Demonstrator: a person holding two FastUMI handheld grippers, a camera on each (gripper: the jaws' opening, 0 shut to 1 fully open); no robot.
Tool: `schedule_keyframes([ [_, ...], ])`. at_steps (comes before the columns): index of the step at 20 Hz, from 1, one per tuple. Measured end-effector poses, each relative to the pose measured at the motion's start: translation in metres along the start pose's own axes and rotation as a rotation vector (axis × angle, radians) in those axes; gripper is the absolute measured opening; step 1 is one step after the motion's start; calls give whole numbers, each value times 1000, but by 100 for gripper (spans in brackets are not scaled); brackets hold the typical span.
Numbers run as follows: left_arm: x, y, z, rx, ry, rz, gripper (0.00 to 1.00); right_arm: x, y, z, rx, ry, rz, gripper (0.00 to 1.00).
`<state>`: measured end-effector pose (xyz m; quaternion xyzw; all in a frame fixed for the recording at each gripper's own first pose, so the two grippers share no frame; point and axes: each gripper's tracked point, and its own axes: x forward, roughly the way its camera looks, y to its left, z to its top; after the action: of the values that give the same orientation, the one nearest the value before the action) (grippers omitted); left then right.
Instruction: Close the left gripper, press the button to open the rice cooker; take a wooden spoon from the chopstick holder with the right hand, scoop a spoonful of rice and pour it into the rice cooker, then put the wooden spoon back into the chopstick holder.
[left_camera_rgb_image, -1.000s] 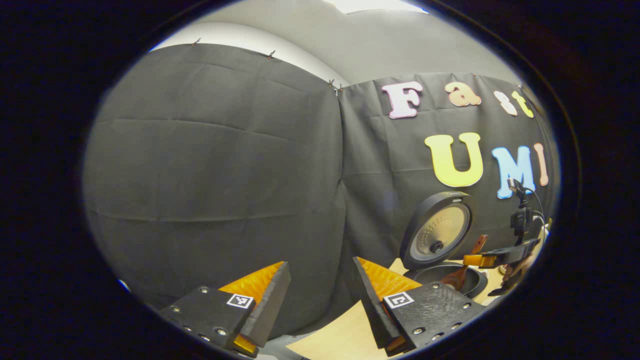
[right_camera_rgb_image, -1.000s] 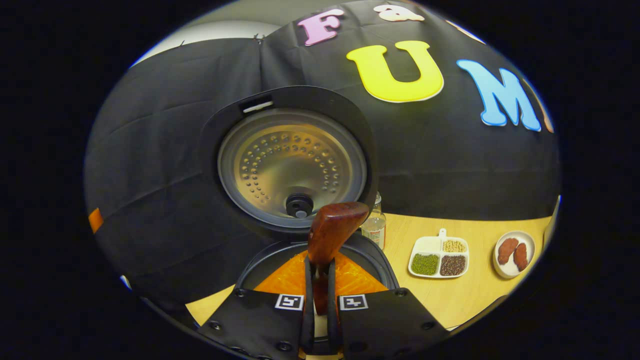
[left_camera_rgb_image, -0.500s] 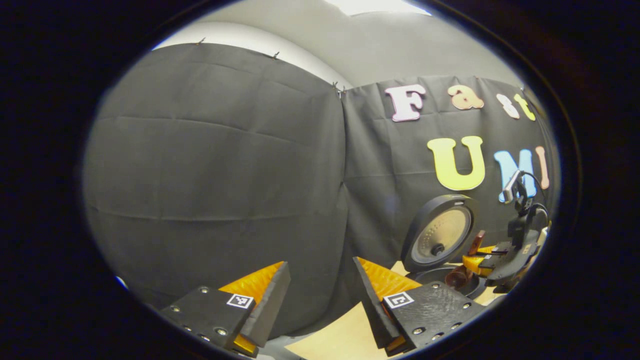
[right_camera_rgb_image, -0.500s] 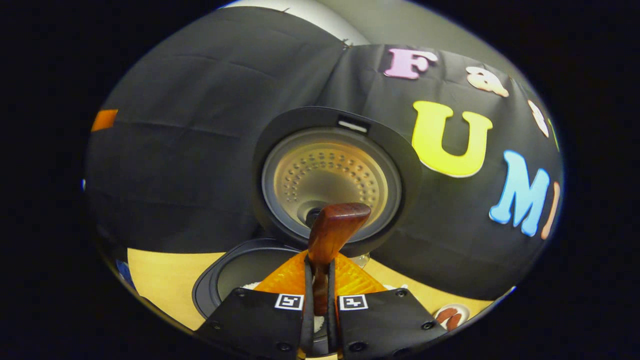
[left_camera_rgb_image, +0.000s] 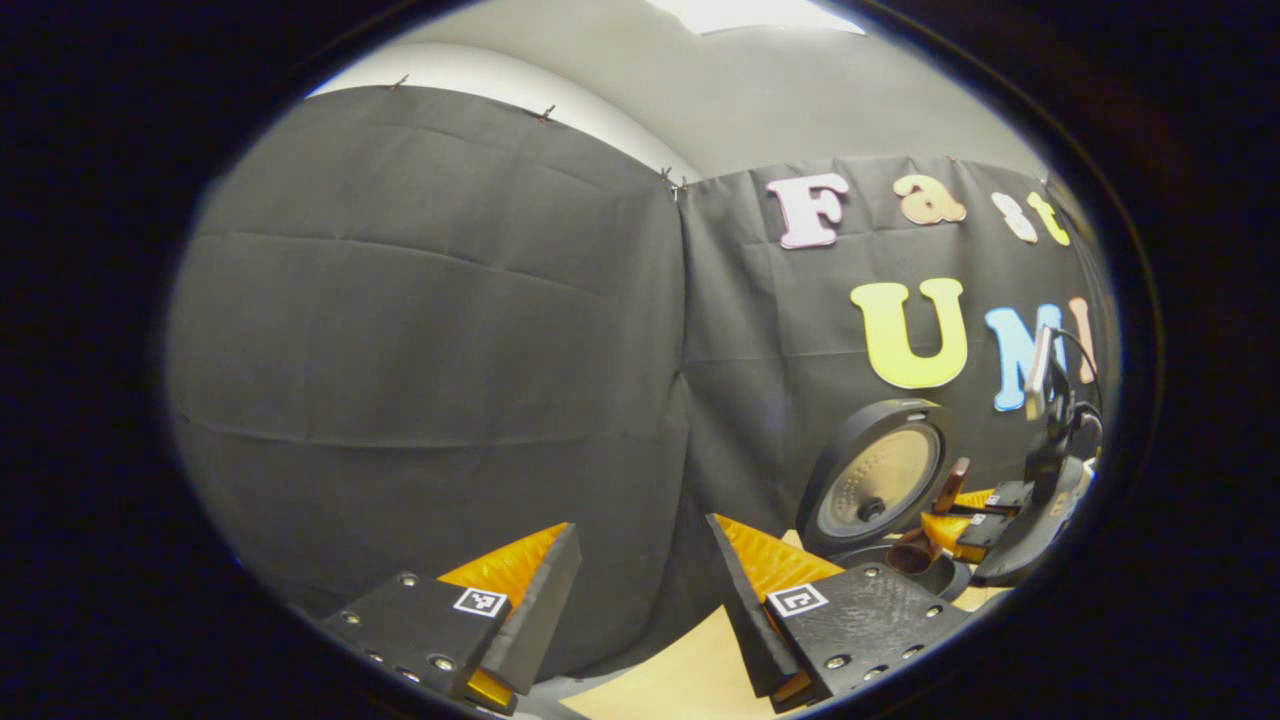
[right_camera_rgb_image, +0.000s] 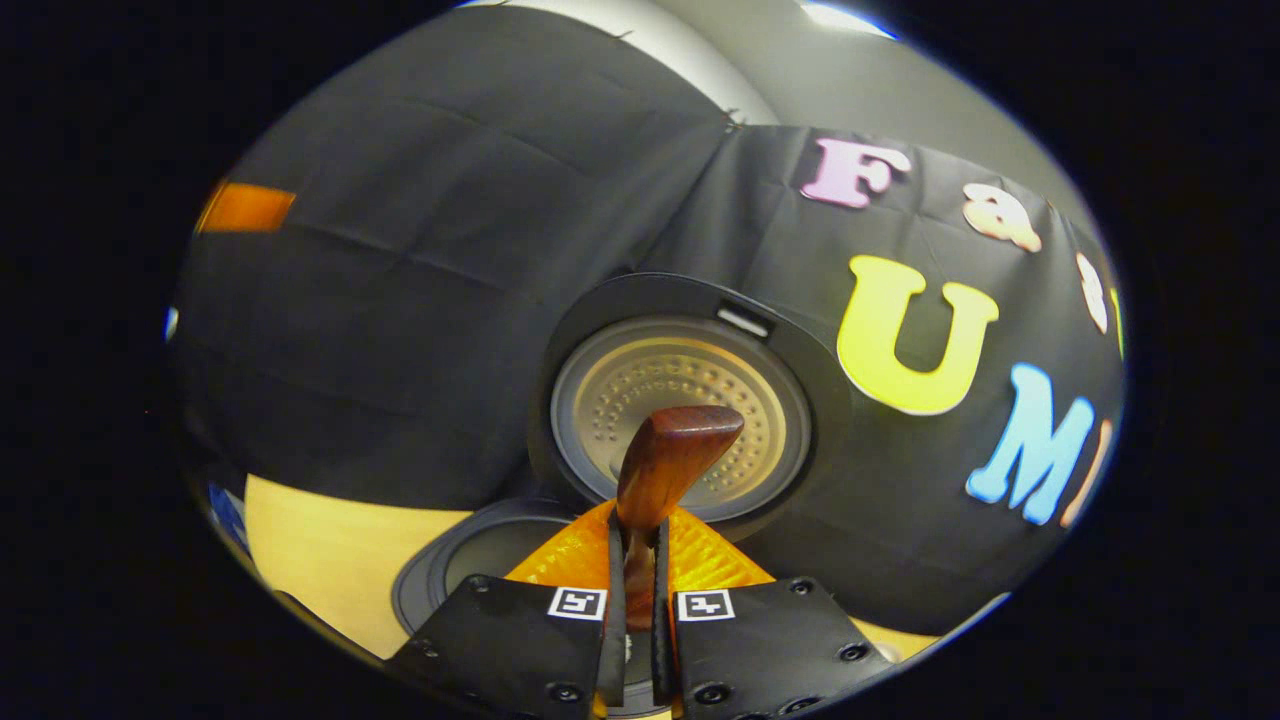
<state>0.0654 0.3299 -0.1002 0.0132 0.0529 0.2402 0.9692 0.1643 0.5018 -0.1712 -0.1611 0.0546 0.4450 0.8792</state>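
Two views. Left gripper view: the left gripper (left_camera_rgb_image: 640, 590) hangs with jaws apart, holding nothing; far right, the rice cooker (left_camera_rgb_image: 880, 490) stands with its lid up. Right gripper view: the right gripper (right_camera_rgb_image: 636, 600) is clamped on the wooden spoon (right_camera_rgb_image: 665, 470) handle, over the cooker's open pot (right_camera_rgb_image: 470, 565) on the table (right_camera_rgb_image: 320, 550).

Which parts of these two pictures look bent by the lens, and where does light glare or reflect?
Left gripper view: the cloth wall's seams bulge outward in curves, and a bright ceiling light blows out at the top. Right gripper view: the rice cooker lid's metal inner plate reflects a warm sheen, the wooden spoon handle shines slightly, and the wall bows.
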Motion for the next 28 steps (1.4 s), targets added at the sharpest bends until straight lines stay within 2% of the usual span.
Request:
schedule_keyframes([
  [6,25,-47,15,-26,-28,-82,79,-17,-37,6,438,46,1,12],
  [9,27,-64,19,-24,-43,-126,79,-30,-63,8,599,37,-40,12],
  [12,29,-81,26,-34,-56,-164,78,-50,-85,9,706,28,-82,12],
  [17,24,-112,38,-35,-80,-226,77,-83,-122,2,792,14,-158,12],
  [28,-8,-181,59,-52,-111,-341,77,-187,-207,-33,781,17,-364,12],
])
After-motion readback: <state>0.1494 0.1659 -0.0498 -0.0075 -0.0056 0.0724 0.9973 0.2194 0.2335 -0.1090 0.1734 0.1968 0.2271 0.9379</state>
